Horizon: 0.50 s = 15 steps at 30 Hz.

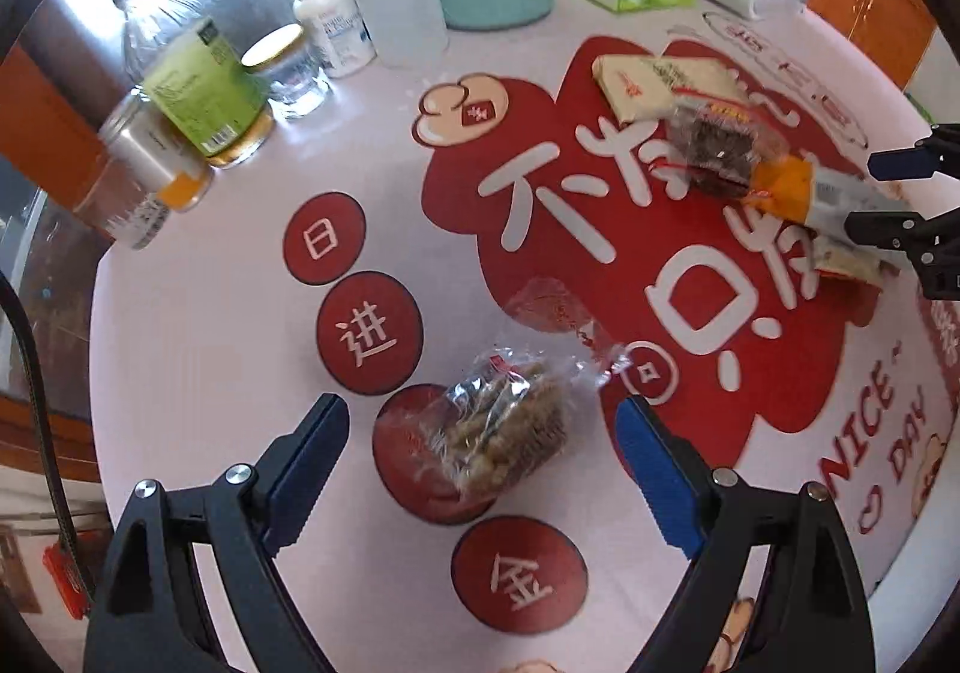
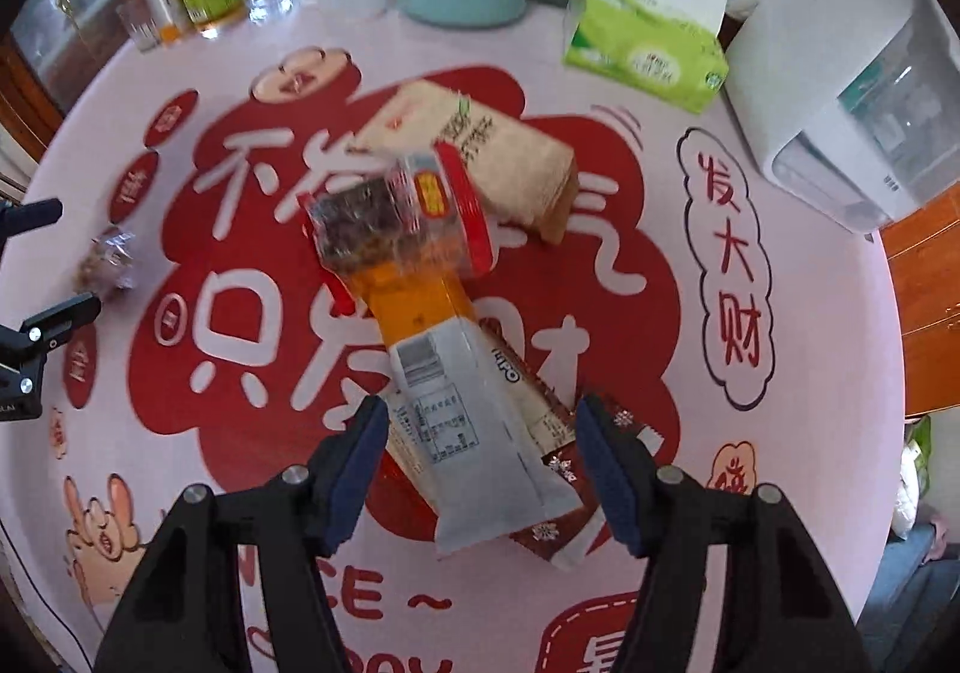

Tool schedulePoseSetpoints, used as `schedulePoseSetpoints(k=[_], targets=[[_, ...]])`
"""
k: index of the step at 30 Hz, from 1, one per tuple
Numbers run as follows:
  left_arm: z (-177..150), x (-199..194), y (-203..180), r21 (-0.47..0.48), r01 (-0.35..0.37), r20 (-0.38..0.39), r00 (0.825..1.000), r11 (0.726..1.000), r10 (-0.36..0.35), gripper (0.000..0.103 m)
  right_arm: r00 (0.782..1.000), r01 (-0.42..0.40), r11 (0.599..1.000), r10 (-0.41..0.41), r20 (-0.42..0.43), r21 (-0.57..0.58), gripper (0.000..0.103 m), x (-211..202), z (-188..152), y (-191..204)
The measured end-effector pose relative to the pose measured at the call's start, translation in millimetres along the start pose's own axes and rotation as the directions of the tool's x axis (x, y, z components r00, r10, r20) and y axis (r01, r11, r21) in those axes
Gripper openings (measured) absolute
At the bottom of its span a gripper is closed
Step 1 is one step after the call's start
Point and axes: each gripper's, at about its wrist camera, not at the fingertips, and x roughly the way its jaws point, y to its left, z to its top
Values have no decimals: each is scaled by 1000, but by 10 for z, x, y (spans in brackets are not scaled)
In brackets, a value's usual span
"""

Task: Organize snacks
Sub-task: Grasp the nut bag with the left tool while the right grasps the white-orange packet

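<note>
Both your grippers hold jaws open: left gripper [image 1: 483, 469] around the clear snack bag [image 1: 504, 427], right gripper [image 2: 483, 469] around the white-orange packet [image 2: 474, 421] mid-worktop [image 2: 810, 373].

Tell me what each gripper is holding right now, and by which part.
Nothing is held. The left gripper stands open around the clear bag of beige twisted snacks; the right gripper stands open around the near end of the orange-and-white snack packet.
</note>
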Motion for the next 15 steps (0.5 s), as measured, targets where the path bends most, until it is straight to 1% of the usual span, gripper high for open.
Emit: schedulePoseSetpoints(k=[1,2,3,4,5,6,11,13,15], targets=[[-5,62,3,-2,9,-12,1000,1000,-10,89,1000,10,1000,-10,-7,-11,57,42,-3,26],[-6,99,10,-6,20,-21,1000,1000,-20,82,1000,11,1000,-12,-17,-17,47,76,-2,39],[-18,149,23,-14,35,-37,999,999,-36,69,999,3,1000,-3,-34,-18,44,120,-4,56],[-28,205,42,-23,47,-58,997,999,-48,63,999,-3,1000,2,-44,-13,43,152,-6,64],[-40,225,58,-35,58,-56,997,998,-60,55,999,-9,1000,9,-44,-7,41,165,-14,72],[-51,220,83,-55,88,-51,995,995,-91,47,999,-9,1000,8,-37,-6,41,163,-20,82],[-120,126,43,-61,73,-27,997,995,-75,42,1000,-21,1000,21,-21,-2,33,119,-53,102],[-152,78,-3,-61,63,-44,997,996,-66,40,1000,-22,1000,22,-10,-6,32,57,-73,115],[-179,-4,-34,-72,52,-60,997,996,-57,39,999,-39,999,39,2,-1,32,-19,-97,109]])
